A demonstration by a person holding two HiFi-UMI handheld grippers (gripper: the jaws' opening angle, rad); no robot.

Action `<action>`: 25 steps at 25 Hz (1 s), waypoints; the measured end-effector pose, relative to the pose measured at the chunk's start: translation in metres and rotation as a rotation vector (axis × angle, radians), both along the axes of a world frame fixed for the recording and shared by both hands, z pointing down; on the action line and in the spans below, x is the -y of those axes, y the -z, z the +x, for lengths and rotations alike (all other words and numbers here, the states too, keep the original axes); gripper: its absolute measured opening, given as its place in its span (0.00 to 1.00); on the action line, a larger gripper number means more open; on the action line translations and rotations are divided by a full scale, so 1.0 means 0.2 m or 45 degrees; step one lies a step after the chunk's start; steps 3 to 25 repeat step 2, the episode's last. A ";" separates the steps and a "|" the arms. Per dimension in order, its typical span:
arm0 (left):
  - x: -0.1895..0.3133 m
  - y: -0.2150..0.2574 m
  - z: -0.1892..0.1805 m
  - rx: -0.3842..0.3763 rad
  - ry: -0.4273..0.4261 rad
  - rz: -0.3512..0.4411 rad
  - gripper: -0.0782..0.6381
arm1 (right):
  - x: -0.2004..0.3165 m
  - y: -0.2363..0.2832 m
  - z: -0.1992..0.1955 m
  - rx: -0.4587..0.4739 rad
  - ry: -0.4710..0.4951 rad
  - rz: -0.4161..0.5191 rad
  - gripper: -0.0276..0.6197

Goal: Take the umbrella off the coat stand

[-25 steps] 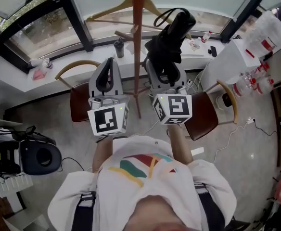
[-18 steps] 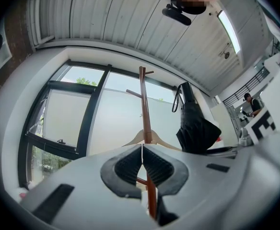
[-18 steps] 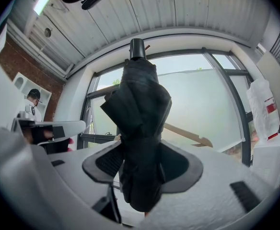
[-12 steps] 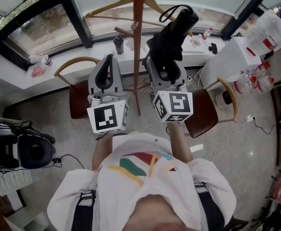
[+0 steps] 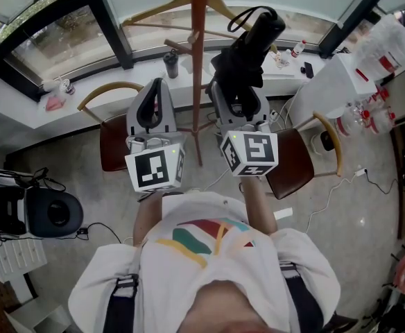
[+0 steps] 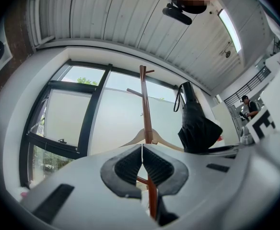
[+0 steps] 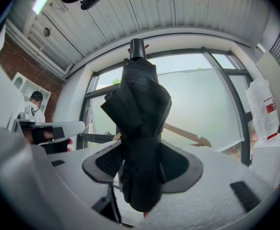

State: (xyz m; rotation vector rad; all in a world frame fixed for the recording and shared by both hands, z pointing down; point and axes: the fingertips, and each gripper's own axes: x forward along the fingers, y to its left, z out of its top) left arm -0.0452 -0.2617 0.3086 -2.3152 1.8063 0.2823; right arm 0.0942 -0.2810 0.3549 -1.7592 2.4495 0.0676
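A folded black umbrella (image 5: 247, 54) stands upright, handle up, with my right gripper (image 5: 238, 94) shut on its lower canopy. In the right gripper view the bunched fabric (image 7: 141, 128) fills the gap between the pads of that gripper (image 7: 142, 164). The umbrella's strap loop (image 5: 238, 19) hangs by the handle. The red-brown coat stand pole (image 5: 198, 61) rises just left of the umbrella; in the left gripper view the umbrella (image 6: 197, 126) hangs right of the pole (image 6: 145, 104) and apart from it. My left gripper (image 5: 158, 85) is left of the pole, shut on nothing, pads (image 6: 142, 150) together.
A wooden hanger (image 5: 182, 9) hangs on the stand. Two wooden-backed chairs (image 5: 112, 137) (image 5: 299, 161) flank its base. A dark bottle (image 5: 171, 68) stands on the windowsill, a white cabinet (image 5: 334, 82) to the right. A person (image 6: 249, 107) stands in the background.
The grippers and umbrella keep their places. The head view has shifted slightly, and the black round device on the floor at left sits a little differently.
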 end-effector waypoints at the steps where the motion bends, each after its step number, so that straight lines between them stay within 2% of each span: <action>1: 0.00 0.00 0.00 0.000 0.001 -0.001 0.12 | 0.00 0.00 0.00 -0.001 0.001 0.000 0.39; 25: 0.00 0.00 0.00 -0.001 0.002 -0.003 0.12 | 0.00 0.00 0.00 -0.003 0.001 -0.001 0.39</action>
